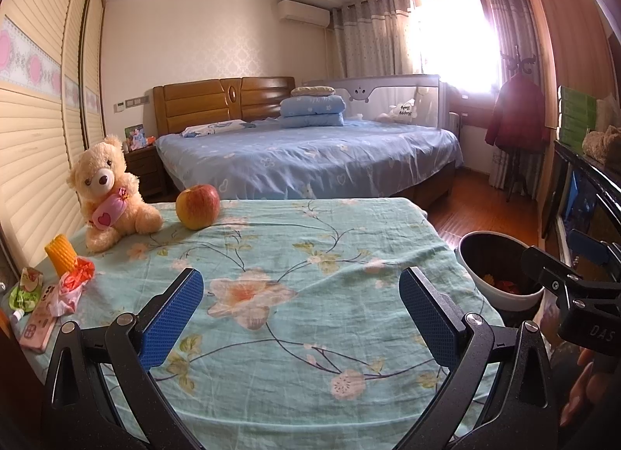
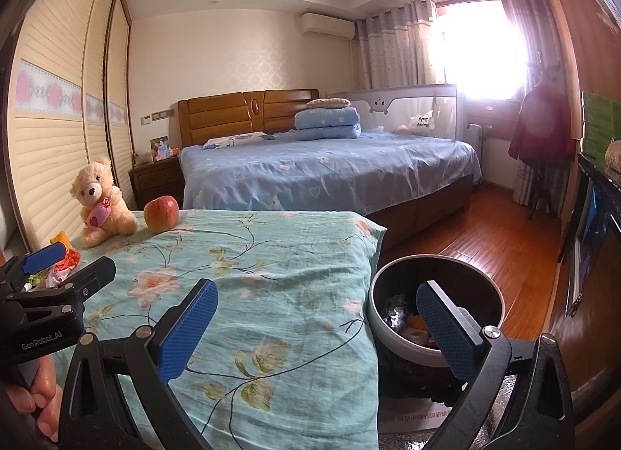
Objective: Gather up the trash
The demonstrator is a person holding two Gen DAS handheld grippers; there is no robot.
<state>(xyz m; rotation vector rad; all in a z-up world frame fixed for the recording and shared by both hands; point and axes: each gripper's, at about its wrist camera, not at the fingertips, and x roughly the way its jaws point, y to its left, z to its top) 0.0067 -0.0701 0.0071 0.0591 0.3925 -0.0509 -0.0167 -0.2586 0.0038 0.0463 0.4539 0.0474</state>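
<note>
Both tools are spread wide and hold nothing. The left gripper (image 1: 300,308) hangs over the floral cloth (image 1: 310,256); the right gripper (image 2: 316,327) straddles the cloth's edge and the bin (image 2: 493,295), which sits at lower right with scraps already inside. The remaining trash (image 1: 71,287), a crumpled red-and-pink wrapper, lies at the lower left of the left view, beside the corn (image 1: 60,254). It looks nearer the left gripper, with the bin on the opposite side.
</note>
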